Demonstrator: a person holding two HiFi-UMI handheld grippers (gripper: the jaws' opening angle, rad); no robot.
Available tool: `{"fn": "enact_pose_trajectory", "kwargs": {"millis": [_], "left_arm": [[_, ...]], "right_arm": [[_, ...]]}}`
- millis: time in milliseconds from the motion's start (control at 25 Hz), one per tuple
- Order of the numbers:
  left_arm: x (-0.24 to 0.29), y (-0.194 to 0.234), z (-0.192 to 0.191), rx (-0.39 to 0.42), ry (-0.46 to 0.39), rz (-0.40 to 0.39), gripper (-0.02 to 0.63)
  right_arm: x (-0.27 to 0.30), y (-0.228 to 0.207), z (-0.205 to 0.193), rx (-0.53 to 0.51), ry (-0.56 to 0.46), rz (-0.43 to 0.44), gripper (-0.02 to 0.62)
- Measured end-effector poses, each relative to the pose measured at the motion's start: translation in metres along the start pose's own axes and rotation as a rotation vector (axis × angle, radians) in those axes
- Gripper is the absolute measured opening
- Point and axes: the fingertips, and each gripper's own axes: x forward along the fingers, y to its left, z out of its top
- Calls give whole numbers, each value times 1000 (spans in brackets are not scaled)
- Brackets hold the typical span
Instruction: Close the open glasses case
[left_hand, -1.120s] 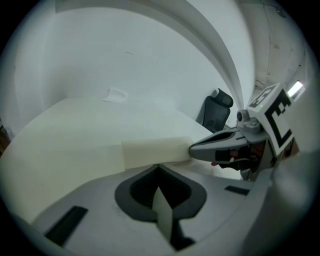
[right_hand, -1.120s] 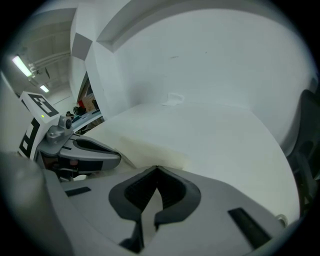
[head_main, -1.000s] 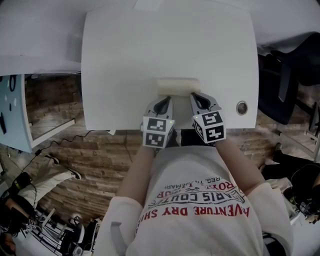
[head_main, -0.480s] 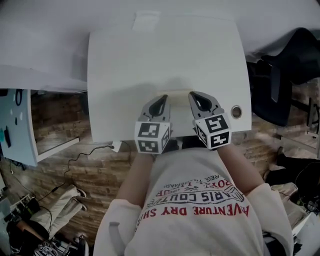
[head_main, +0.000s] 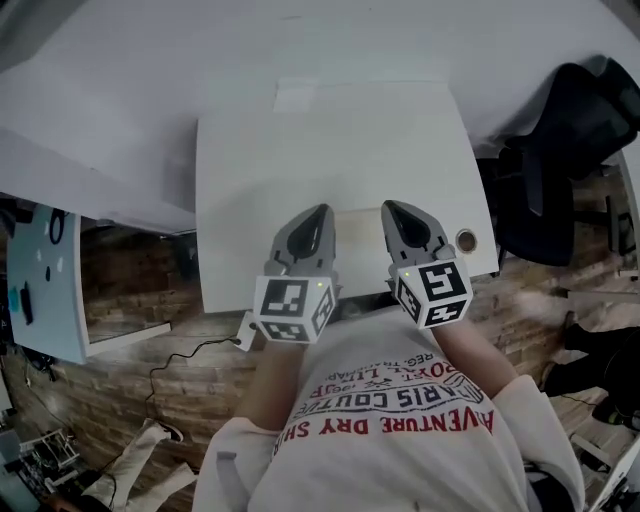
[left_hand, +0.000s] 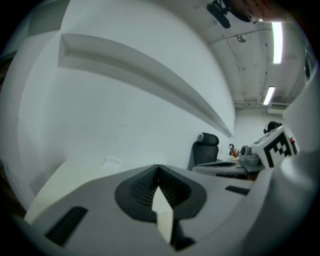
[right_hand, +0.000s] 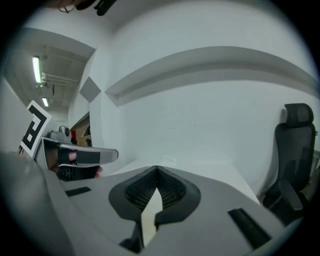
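At the smooth white table's (head_main: 300, 170) near edge, my left gripper (head_main: 319, 212) and right gripper (head_main: 391, 209) sit pinched together (ribbed pads (left_hand: 142, 187) meeting) on nothing.

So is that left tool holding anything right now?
No, the left gripper is empty: its fingers meet at the tips with nothing between them.

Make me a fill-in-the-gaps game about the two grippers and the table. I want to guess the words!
1. On the left gripper and the right gripper, the jaws are both ___, with nothing between them.
2. The table is coloured ___.
3. The office chair beside the table is coloured ___.
4. The round hole in the table lies nearest the ___ gripper.

Missing words: shut, white, black, right.
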Motion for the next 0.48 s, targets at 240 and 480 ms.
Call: {"fn": "enact_pose_trajectory", "kwargs": {"millis": [240, 480], "left_arm": [[-20, -1, 16, 35, -47, 5, -3], [-29, 0, 14, 25, -60, 3, -3]], "right_arm": [[-12, 12, 11, -43, -45, -8, 12], [-21, 14, 14, -52, -64, -39, 12]]}}
